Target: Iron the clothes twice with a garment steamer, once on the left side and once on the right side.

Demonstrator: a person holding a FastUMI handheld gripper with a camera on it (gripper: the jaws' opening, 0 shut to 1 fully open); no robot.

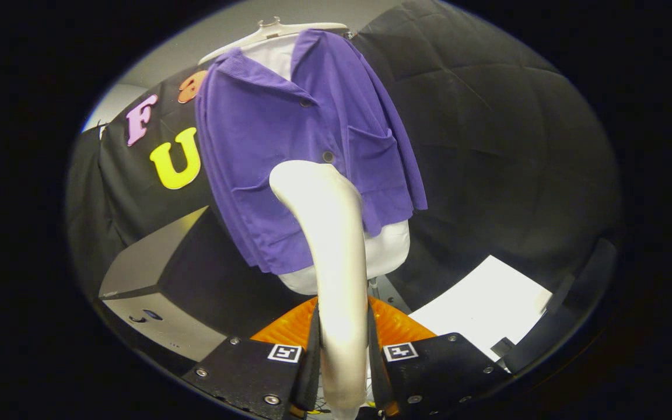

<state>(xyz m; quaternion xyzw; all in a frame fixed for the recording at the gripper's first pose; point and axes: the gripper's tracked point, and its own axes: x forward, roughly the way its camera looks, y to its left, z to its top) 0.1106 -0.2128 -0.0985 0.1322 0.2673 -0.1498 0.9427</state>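
Observation:
A purple button-front shirt (289, 146) hangs on a white hanger (277, 32) over a white garment (385, 251), beyond the fingers. My gripper (342, 356) is shut on the cream handle of the garment steamer (336, 262). The steamer rises from between the fingers and curves up, its head end resting against the middle of the shirt, just below a dark button (328, 156). The steamer's body hides the shirt's lower centre.
A grey box-shaped unit (155, 280) stands to the left, below the shirt. An orange ribbed part (394, 324) sits just behind the fingers. A white sheet (482, 297) lies on the surface to the right. Quilted black cloth (505, 146) backs the scene.

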